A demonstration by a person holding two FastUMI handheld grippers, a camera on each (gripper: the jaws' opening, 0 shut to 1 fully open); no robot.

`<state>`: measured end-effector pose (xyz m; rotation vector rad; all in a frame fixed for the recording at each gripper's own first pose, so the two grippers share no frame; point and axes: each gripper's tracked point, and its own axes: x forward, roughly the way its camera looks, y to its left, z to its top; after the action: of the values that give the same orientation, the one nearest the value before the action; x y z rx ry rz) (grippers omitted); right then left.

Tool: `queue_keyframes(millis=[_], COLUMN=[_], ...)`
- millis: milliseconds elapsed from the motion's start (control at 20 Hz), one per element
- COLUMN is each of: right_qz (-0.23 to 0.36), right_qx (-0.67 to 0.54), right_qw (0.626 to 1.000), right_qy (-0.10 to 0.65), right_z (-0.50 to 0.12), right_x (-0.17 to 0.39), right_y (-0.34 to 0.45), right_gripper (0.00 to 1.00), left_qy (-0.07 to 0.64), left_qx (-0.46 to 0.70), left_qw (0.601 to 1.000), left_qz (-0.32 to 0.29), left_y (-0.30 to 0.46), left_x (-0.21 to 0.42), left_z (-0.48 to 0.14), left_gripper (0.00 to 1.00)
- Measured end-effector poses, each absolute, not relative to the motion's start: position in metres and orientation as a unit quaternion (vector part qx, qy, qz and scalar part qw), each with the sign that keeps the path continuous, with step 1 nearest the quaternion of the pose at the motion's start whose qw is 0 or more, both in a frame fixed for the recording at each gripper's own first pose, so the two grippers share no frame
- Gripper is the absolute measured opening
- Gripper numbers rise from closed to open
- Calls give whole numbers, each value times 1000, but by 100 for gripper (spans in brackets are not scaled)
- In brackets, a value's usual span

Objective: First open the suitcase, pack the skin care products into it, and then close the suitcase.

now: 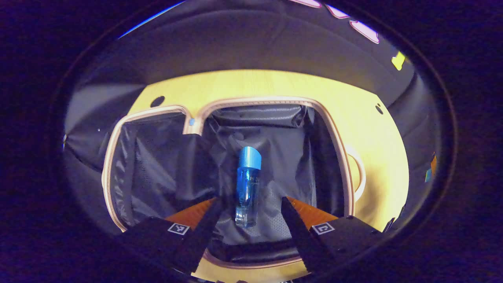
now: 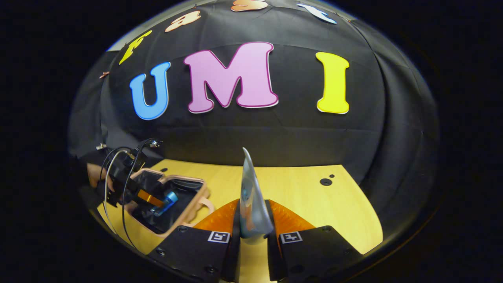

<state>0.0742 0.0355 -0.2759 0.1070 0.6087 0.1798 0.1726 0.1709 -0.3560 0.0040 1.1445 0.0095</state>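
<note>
Left hand-held gripper [image 1: 248, 214] open over the suitcase [image 1: 118, 129], fingers [image 1: 204, 220] straddling blue-capped bottle [image 1: 248, 184] without touching; bottle lying on dark lining of suitcase's right half, likely just released there. Suitcase flat-open on worktop [image 1: 255, 84], handle [image 1: 359, 177] off its right rim. Right of suitcase, right hand-held gripper [image 2: 253, 220] clamped on thin sachet [image 2: 251, 196], held upright above bare worktop, probably next item in. Left gripper's body and cables [image 2: 118, 173] hanging over suitcase, blocking approach.
</note>
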Motion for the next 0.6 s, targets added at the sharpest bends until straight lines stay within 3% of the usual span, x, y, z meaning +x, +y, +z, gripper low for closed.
queue_keyframes(millis=[200, 300, 450, 600], right_qz=[122, 145, 181, 176], right_qx=[28, 23, 18, 29], right_qw=[943, 937, 923, 904], right_qy=[309, 317, 340, 389], right_z=[-271, -276, -301, -341], right_x=[70, 76, 90, 98], right_y=[98, 144, 220, 272], right_gripper=[31, 31, 31, 31], left_qy=[431, 397, 360, 334], left_qx=[-33, -48, -82, -79], left_qw=[902, 917, 929, 939], left_qz=[-12, 8, -11, -10], left_y=[182, 205, 217, 231], left_x=[138, 108, 69, 44], left_z=[-280, -250, -217, -198], left_gripper=[98, 98, 97, 97])
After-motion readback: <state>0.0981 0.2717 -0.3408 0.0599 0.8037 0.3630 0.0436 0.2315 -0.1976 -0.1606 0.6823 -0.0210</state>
